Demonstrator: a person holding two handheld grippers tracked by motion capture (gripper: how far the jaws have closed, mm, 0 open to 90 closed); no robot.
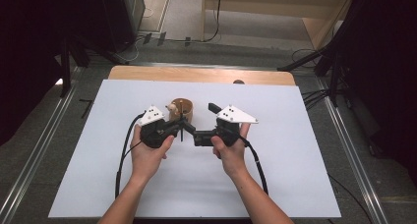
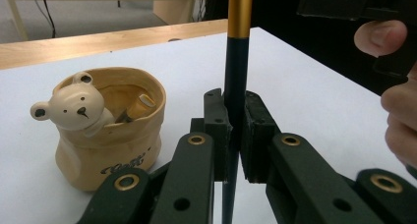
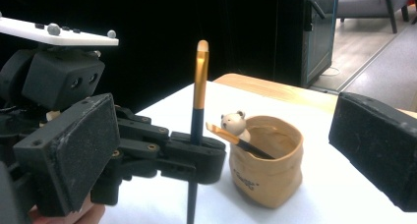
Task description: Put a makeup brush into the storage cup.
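Gold and black, the pen stands straight up, pinched tight in your left gripper, just beside the bear cup on the bench. Your right gripper is wide open, holding nothing.

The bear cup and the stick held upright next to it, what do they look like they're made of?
The bear cup looks like glazed ceramic: tan, smooth, with a soft sheen and a moulded cream bear head on the rim. The stick, clamped in the left claw, seems lacquered wood or plastic, dark below and metallic gold above; which one cannot be told.
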